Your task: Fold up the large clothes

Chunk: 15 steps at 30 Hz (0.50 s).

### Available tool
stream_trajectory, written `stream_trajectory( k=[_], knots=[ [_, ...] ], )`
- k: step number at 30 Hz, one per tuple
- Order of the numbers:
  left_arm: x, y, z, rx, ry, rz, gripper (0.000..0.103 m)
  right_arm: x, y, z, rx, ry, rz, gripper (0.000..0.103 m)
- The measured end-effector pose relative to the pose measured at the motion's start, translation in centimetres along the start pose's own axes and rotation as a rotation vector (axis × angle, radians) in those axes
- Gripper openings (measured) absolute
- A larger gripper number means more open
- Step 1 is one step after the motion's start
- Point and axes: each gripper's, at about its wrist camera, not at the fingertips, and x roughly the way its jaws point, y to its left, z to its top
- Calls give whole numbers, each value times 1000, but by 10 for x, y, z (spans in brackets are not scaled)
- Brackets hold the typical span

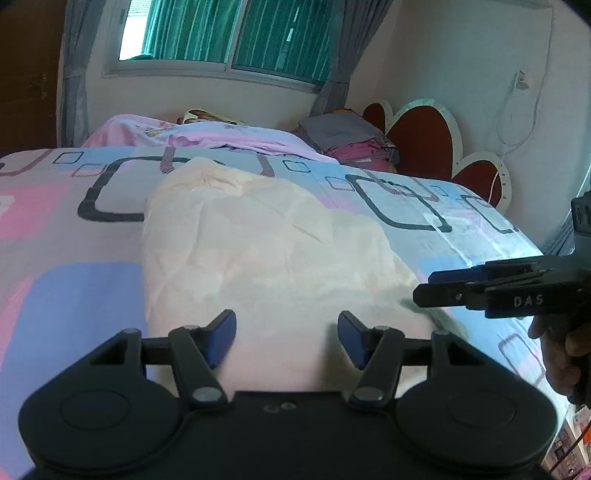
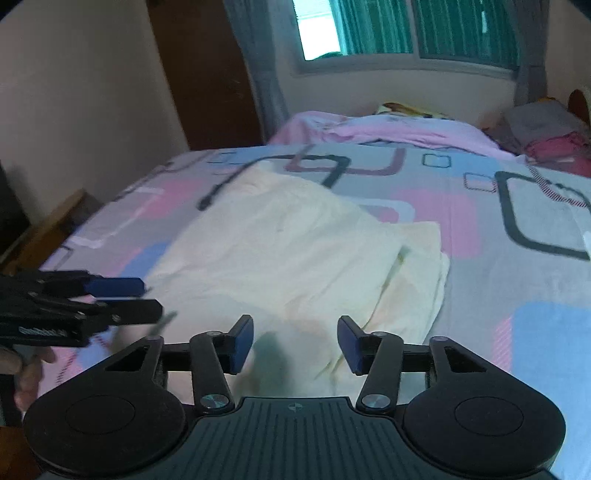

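A cream garment (image 1: 258,251), partly folded, lies across the middle of a bed (image 1: 55,229) w/ a pink, blue and grey sheet printed in dark rounded squares. In the right wrist view the cloth (image 2: 273,251) shows one layer doubled over another, a lower edge sticking out toward the right.

The left hand-held gripper (image 1: 287,338) hovers over the near end of the garment, pointing down at it; its blue pads (image 1: 221,338) stand apart, nothing between them but air, cloth below. The right hand-held gripper (image 2: 295,341) is likewise held above the near edge of the cloth, blue pads (image 2: 242,343) spread, gripping nothing. No earlier view here, so only the gap itself can be reported.

Each tool shows in the other's camera: the right one enters from the right edge of the left wrist view (image 1: 498,291), a person's fingers (image 1: 565,354) wrapped on its handle; the left one enters from the left edge of the right wrist view (image 2: 122,299), just beside the garment's near-left corner.

Background: a rumpled pink blanket (image 1: 207,138) at the far side of the bed, a stack of folded clothes (image 1: 351,142) near a red-and-white petal-shaped headboard (image 1: 424,144), and a window (image 1: 229,33) w/ green slats and grey curtains.
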Motion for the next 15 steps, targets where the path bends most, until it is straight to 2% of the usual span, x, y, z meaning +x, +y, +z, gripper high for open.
stream_trajectory(
  k=[3, 6, 15],
  knots=[
    [0, -3, -14, -15, 34, 19, 58, 5, 5, -13, -16, 41, -13, 40],
    [7, -3, -25, -14, 66, 55, 58, 18, 0, -26, -5, 82, -29, 39],
    [11, 4, -33, -37, 73, 81, 58, 34, -1, -31, -14, 115, -37, 39]
  ],
)
